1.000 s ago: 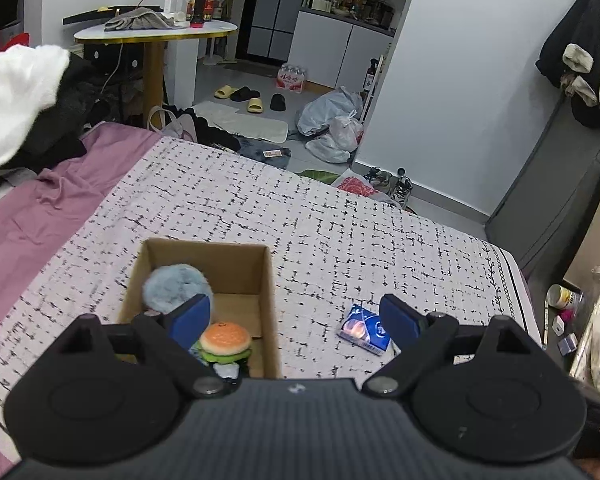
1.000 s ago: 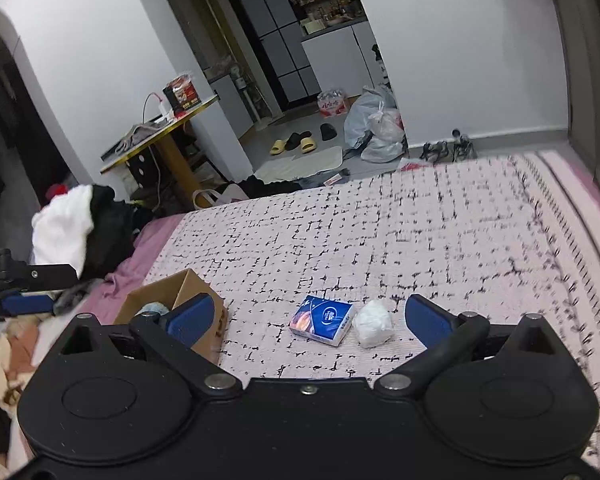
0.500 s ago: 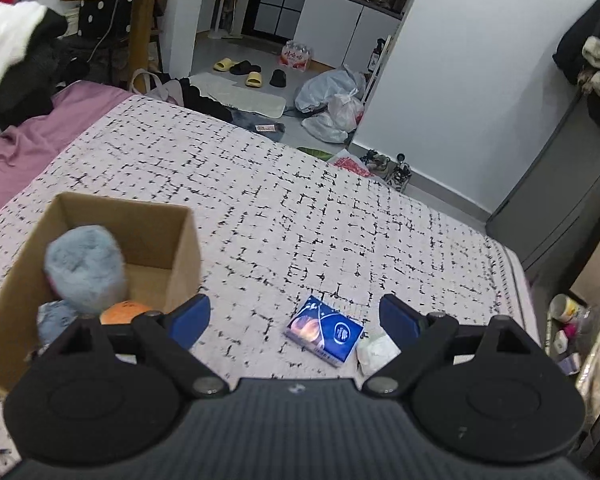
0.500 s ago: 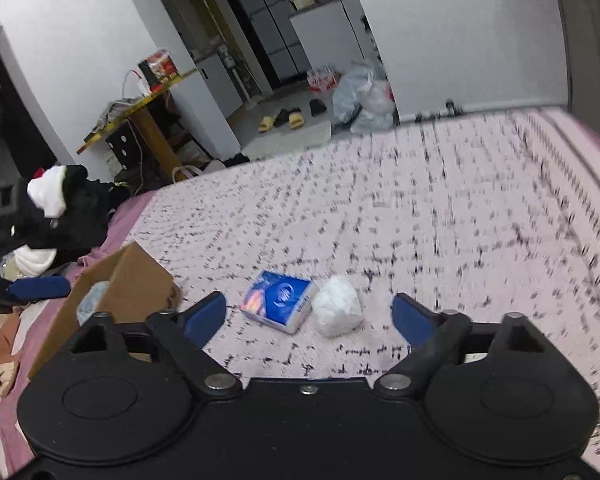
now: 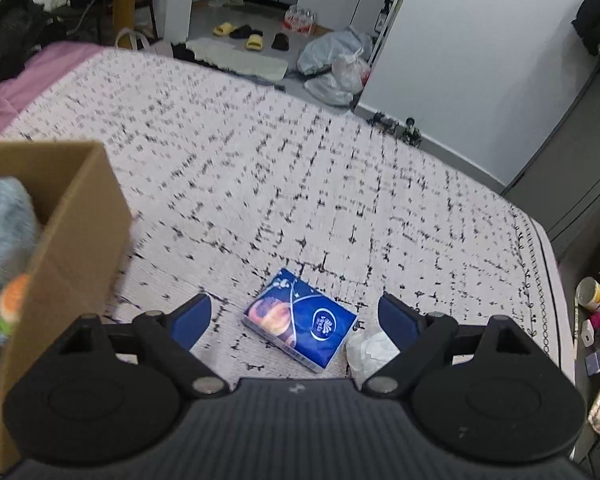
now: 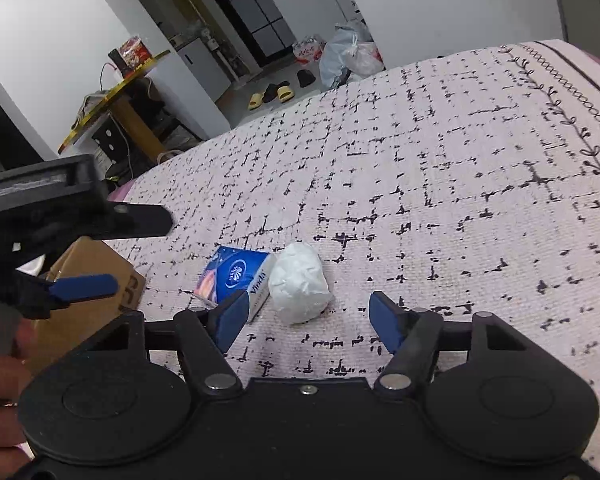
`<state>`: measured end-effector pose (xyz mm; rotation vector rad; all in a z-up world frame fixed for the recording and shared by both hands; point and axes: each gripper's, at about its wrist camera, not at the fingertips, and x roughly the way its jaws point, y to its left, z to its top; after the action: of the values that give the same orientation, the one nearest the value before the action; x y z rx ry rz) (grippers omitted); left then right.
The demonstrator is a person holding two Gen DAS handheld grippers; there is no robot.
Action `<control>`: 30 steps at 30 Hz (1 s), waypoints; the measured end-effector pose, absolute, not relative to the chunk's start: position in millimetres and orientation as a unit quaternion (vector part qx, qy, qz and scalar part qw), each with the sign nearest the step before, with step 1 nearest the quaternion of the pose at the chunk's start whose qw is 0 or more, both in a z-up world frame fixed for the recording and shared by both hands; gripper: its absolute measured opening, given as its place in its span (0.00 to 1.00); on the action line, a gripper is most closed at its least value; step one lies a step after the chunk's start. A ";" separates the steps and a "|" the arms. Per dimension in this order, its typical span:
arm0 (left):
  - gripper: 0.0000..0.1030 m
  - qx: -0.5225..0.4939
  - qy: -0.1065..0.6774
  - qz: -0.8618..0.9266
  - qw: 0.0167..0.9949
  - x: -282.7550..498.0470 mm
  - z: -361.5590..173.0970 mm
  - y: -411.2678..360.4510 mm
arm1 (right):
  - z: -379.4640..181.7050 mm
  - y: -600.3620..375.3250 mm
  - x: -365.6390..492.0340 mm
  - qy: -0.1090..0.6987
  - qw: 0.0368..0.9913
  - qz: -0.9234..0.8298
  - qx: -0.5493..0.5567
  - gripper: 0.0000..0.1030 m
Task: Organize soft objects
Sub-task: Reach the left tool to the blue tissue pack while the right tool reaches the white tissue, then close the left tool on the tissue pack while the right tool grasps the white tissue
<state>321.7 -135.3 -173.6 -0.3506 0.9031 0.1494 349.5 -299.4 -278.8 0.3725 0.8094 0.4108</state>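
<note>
Both grippers hang over the patterned bedspread (image 5: 340, 184) with their jaws spread wide and nothing between the blue pads. From its own wrist view, the left gripper (image 5: 294, 316) frames a blue tissue pack (image 5: 300, 322), which lies flat on the bedspread between the two fingers without touching either pad. A crumpled white wad (image 5: 366, 350), paper or plastic, I cannot tell which, sits just beside the pack's right edge and is partly hidden behind the right finger.

To the left stands an open cardboard box (image 5: 76, 248), its near wall toward the camera. Inside it a fluffy grey-blue plush (image 5: 2, 232) fills the upper part, and an orange-and-green soft toy (image 5: 12, 300) shows below it, blurred and cut by the frame edge.

Seen from the right wrist, the right gripper (image 6: 306, 318) is lower and close to the same pair of things: the white wad (image 6: 300, 282) lies between its fingers, nearer the left one, and the tissue pack (image 6: 236, 276) touches the wad's left side, its near corner hidden behind the left finger's pad. The left gripper (image 6: 80, 286) appears at the left edge, above the cardboard box (image 6: 92, 280), held by a hand (image 6: 0, 392).

Beyond the bed, slippers (image 6: 272, 94) and plastic bags (image 6: 350, 54) lie on the floor.
</note>
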 end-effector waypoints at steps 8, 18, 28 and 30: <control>0.85 -0.175 0.461 0.095 0.865 347.4 -211.3 -140.9 | -292.0 -293.7 359.9 0.388 0.881 0.200 0.182 0.55; 0.83 -0.182 0.472 0.122 0.854 362.5 -229.4 -148.3 | -294.6 -290.9 361.2 0.389 0.883 0.195 0.178 0.43; 0.30 -0.195 0.463 0.106 0.858 339.8 -205.4 -134.2 | -281.5 -289.1 354.6 0.404 0.880 0.180 0.174 0.36; 0.25 -0.194 0.462 0.097 0.860 336.1 -199.8 -130.4 | -278.3 -292.2 354.1 0.404 0.879 0.176 0.183 0.35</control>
<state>336.1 -130.4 -199.8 -0.4078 0.9708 0.2028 354.1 -292.2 -278.3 0.3809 0.8427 0.3670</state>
